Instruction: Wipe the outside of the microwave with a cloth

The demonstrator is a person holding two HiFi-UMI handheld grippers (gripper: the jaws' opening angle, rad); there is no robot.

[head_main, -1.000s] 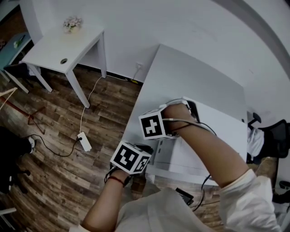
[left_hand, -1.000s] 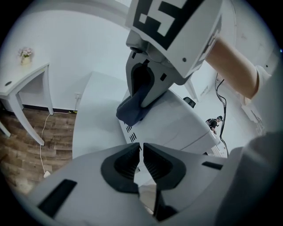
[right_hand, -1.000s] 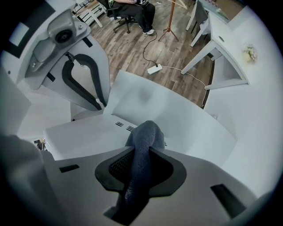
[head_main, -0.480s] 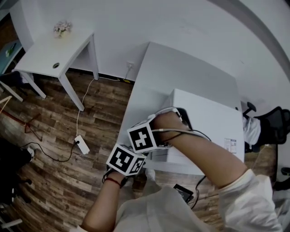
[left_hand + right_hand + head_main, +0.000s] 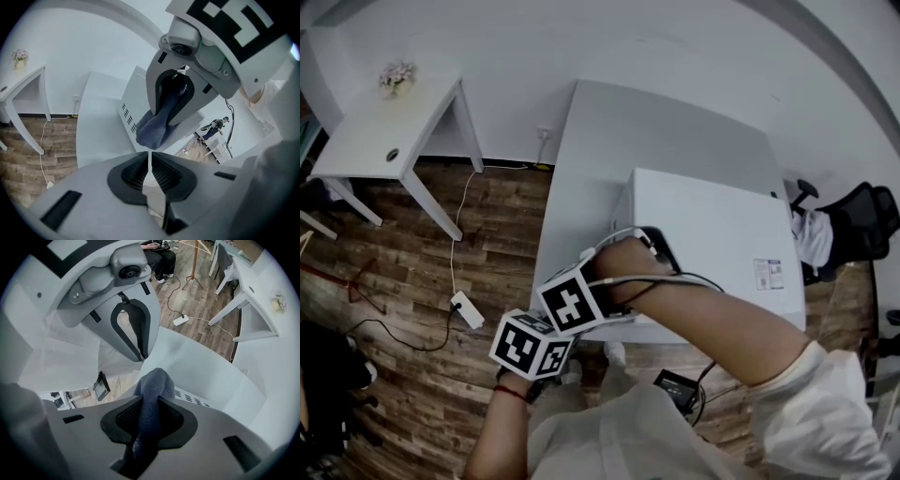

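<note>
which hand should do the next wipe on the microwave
Right. The right gripper is shut on the cloth, which hangs close beside the microwave, so it can likely wipe at once. The left gripper is shut with nothing in it.

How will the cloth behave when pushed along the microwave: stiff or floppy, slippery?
Probably floppy: the cloth bunches into a soft wad past the right gripper jaws. Likely light and compressible, since the jaws pinch it thin. Its fuzzy weave should drag rather than slip on the smooth microwave.
</note>
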